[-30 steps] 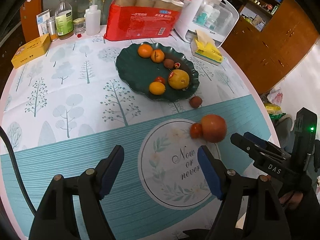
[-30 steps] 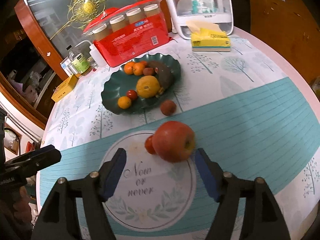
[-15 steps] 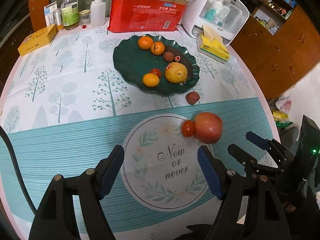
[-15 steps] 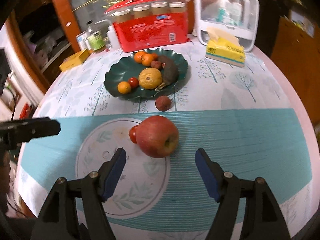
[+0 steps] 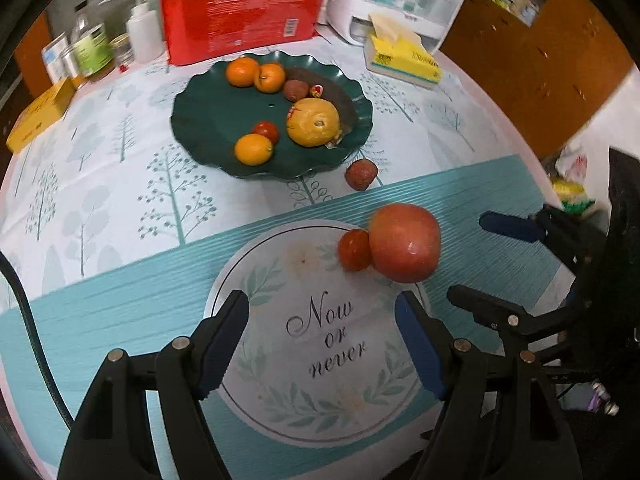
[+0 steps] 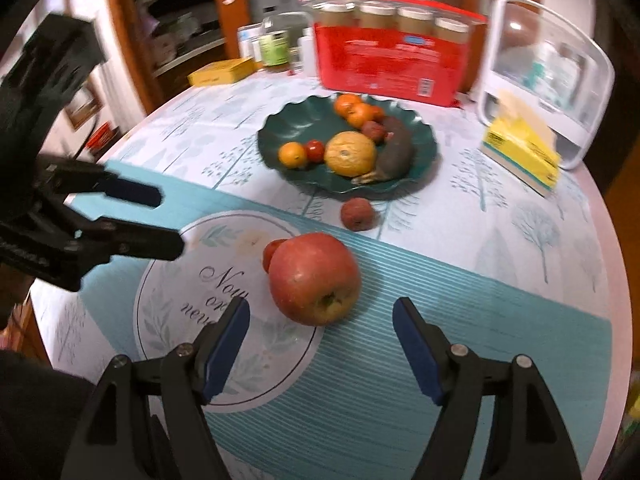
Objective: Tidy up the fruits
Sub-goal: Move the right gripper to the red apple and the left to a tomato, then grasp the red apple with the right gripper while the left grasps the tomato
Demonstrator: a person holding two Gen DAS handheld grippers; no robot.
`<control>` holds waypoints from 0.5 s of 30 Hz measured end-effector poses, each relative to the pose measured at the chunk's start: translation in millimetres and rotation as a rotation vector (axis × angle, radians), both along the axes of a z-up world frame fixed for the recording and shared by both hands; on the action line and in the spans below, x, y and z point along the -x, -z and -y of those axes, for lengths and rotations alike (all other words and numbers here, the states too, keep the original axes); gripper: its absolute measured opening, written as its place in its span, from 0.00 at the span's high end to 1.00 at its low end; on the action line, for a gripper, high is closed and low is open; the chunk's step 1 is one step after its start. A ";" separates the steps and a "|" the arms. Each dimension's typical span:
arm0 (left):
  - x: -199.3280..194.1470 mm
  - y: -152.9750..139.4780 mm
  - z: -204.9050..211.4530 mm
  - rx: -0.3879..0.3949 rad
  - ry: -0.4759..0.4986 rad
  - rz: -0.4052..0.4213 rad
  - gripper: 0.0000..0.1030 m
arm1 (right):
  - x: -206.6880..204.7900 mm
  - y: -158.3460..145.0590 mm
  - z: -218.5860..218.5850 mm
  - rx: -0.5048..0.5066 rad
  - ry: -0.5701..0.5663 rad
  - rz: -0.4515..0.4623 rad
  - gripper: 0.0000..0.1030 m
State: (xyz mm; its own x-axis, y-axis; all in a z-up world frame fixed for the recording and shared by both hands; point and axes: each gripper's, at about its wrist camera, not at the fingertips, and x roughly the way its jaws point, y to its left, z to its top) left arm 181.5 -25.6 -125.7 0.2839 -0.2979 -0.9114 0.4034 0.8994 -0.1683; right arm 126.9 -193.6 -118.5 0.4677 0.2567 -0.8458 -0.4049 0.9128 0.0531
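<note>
A: What lies under both tongs?

B: A round table under a pale tree-print cloth with a teal striped band [image 5: 120, 308]. Beyond both tongs, past the band, stands a dark green scalloped plate [image 5: 200, 120] holding a large yellow citrus fruit [image 5: 314, 122], three small oranges [image 5: 253, 149], a small red tomato [image 5: 267, 131] and a brownish lychee [image 5: 296, 90].

A: And the fruit off the plate?

B: A big red apple [image 6: 314, 278] sits on the cloth just ahead of the right gripper [image 6: 320, 340], in line with the gap between its blue pads and touching neither. From the left gripper [image 5: 322, 332] it lies ahead and to the right. A small red tomato-like fruit [image 5: 354, 250] touches the apple's far-left side. A lone reddish lychee [image 5: 361, 174] rests between the apple and the plate rim.

A: How do the tongs stand?

B: Both spread wide, nothing between their fingers. The left one hangs over the printed round medallion [image 5: 328, 340].
</note>
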 end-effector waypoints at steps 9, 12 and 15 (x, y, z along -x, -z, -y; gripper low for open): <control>-16.7 26.4 26.1 -0.075 0.106 0.017 0.28 | -3.2 14.3 -5.6 0.012 -0.145 0.079 0.28; -20.5 34.6 32.8 -0.092 0.135 0.011 0.28 | -5.9 21.1 -7.0 0.016 -0.182 0.076 0.28; -25.1 43.4 37.2 -0.114 0.140 -0.006 0.28 | -10.5 28.3 -6.2 0.010 -0.185 0.069 0.28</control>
State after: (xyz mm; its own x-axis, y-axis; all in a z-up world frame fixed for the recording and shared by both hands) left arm 206.6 -62.8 -169.1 0.2416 -0.2293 -0.9429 0.5256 0.8477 -0.0714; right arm 137.4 -187.3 -146.8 0.4705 0.3354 -0.8162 -0.5685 0.8226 0.0103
